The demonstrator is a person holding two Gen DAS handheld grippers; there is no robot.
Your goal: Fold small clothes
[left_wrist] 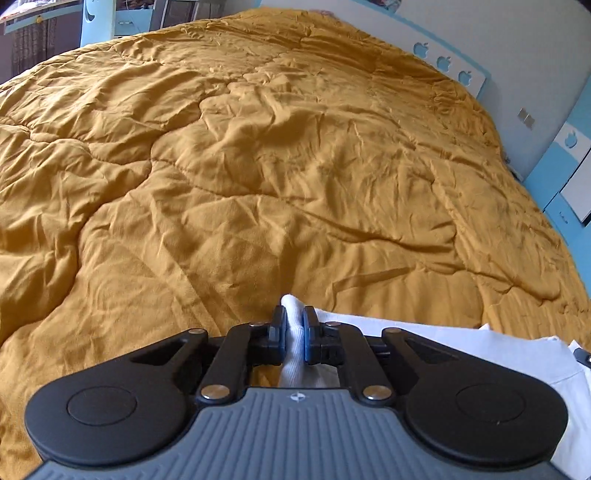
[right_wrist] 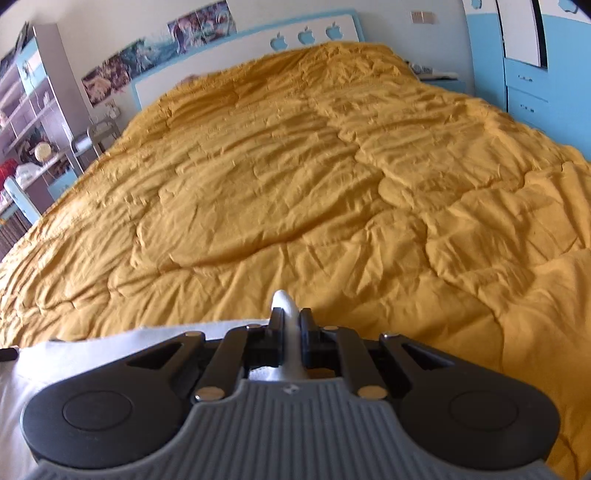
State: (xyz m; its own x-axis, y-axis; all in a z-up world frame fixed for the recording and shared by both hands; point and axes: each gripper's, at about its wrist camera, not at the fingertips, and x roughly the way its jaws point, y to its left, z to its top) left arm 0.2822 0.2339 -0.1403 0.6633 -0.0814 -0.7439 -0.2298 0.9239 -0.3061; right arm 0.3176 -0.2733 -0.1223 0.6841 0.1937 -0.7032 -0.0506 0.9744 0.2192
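Note:
A white garment (left_wrist: 461, 343) lies at the near edge of a mustard-yellow quilt (left_wrist: 258, 166). In the left wrist view my left gripper (left_wrist: 294, 317) is shut on a bunched fold of the white cloth, which pokes up between the blue pads. The rest of the garment spreads out to the right of it. In the right wrist view my right gripper (right_wrist: 291, 317) is shut on another pinch of the white garment (right_wrist: 92, 347), whose body stretches away to the left. Both grippers point down and forward over the quilt (right_wrist: 295, 184).
The bed fills both views. A white and blue headboard with apple cut-outs (right_wrist: 306, 35) stands at the far end. Blue drawers (right_wrist: 528, 92) are to the right, and shelves with clutter (right_wrist: 29, 122) to the left.

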